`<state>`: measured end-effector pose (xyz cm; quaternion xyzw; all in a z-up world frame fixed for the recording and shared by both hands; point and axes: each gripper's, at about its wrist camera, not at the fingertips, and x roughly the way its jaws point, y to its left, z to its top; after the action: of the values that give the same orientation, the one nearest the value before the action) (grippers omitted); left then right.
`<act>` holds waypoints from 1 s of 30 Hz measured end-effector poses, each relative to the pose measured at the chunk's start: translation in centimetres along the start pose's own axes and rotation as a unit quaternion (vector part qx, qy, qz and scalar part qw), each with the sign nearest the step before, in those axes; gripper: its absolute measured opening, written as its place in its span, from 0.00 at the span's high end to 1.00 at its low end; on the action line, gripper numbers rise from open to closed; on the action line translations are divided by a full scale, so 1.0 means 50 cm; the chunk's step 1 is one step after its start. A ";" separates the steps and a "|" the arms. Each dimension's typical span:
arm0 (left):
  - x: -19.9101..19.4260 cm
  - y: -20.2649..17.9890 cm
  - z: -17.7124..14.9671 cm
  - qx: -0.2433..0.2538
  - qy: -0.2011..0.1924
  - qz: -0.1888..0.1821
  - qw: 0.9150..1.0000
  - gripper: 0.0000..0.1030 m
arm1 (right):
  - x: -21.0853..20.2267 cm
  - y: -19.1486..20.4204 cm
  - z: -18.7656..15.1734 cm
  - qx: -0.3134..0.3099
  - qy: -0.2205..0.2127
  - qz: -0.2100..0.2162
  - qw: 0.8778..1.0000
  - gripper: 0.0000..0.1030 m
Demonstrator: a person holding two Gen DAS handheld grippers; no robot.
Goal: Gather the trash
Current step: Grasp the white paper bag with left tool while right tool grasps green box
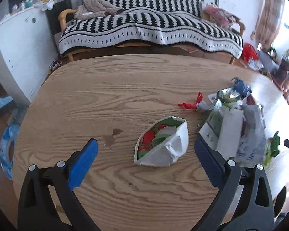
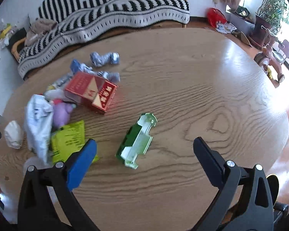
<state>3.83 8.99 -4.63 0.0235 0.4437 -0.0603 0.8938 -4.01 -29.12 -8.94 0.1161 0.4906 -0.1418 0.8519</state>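
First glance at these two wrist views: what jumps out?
The heap of crumpled wrappers with a red cardboard box at the oval wooden table's left. A flattened green carton lies between the open right gripper fingers; a squashed white carton sits before the open left gripper.

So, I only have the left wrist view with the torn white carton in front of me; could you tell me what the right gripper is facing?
Observer: The right gripper is open over a green and clear plastic package lying on the wooden table.
Operator: Thank you. Is any other trash hidden from me?
Observer: Yes, a red box lies beyond the package, at the pile's edge.
Operator: Anything further back?
Observer: A crumpled blue-and-white wrapper sits alone behind that box.
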 end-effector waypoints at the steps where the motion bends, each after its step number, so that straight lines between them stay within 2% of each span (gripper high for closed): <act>1: 0.007 -0.004 0.002 0.002 -0.002 0.002 1.000 0.06 | 0.011 0.008 0.000 0.003 0.011 0.003 1.000 0.06; 5: 0.054 -0.029 -0.001 0.014 0.011 -0.013 1.000 0.06 | 0.036 0.014 0.006 -0.004 0.002 -0.010 1.000 0.08; 7: 0.081 -0.037 -0.004 0.019 0.025 -0.006 1.000 0.06 | 0.055 0.009 0.005 -0.002 0.007 -0.010 1.000 0.12; 10: 0.105 -0.044 -0.010 0.028 0.036 0.007 0.999 0.06 | 0.086 -0.002 0.007 0.007 0.021 -0.001 1.000 0.26; 11: 0.109 -0.046 -0.013 0.029 0.036 0.009 0.999 0.10 | 0.093 -0.004 0.005 0.008 0.026 0.001 1.000 0.34; 12: 0.111 -0.049 -0.014 0.031 0.036 0.008 0.999 0.22 | 0.096 -0.002 0.004 0.003 0.022 -0.003 1.000 0.43; 13: 0.113 -0.055 -0.015 0.036 0.039 0.007 0.999 0.33 | 0.099 0.005 0.005 -0.006 0.016 -0.008 1.000 0.59; 14: 0.115 -0.059 -0.015 0.041 0.045 0.006 0.998 0.48 | 0.095 0.005 0.005 -0.013 0.011 -0.015 1.000 0.70; 16: 0.106 -0.064 -0.015 0.047 0.041 0.012 0.998 0.49 | 0.086 -0.013 0.003 0.004 0.006 0.009 1.000 0.70; 18: 0.089 -0.067 -0.008 0.046 0.030 0.014 0.998 0.49 | 0.058 -0.036 -0.001 0.005 -0.007 0.010 1.000 0.70; 21: 0.043 -0.078 0.010 0.045 -0.006 0.025 0.999 0.49 | -0.015 -0.094 -0.010 0.020 -0.039 0.015 0.999 0.70; 23: 0.003 -0.105 0.020 0.051 -0.031 0.010 0.998 0.50 | -0.075 -0.154 -0.027 0.036 -0.064 0.010 0.997 0.70; 26: -0.062 -0.197 0.029 0.065 -0.062 -0.046 0.995 0.49 | -0.143 -0.267 -0.063 0.077 -0.088 -0.012 0.993 0.70; 28: -0.098 -0.292 0.022 0.099 -0.076 -0.089 0.988 0.49 | -0.182 -0.355 -0.098 0.116 -0.093 -0.032 0.988 0.70; 30: -0.141 -0.432 -0.011 0.155 -0.082 -0.155 0.972 0.49 | -0.219 -0.434 -0.133 0.147 -0.096 -0.051 0.983 0.70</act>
<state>-3.61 -11.76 0.91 0.0880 0.3524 -0.2678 0.8924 -22.29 -45.72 -3.96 0.2006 0.3855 -0.2665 0.8603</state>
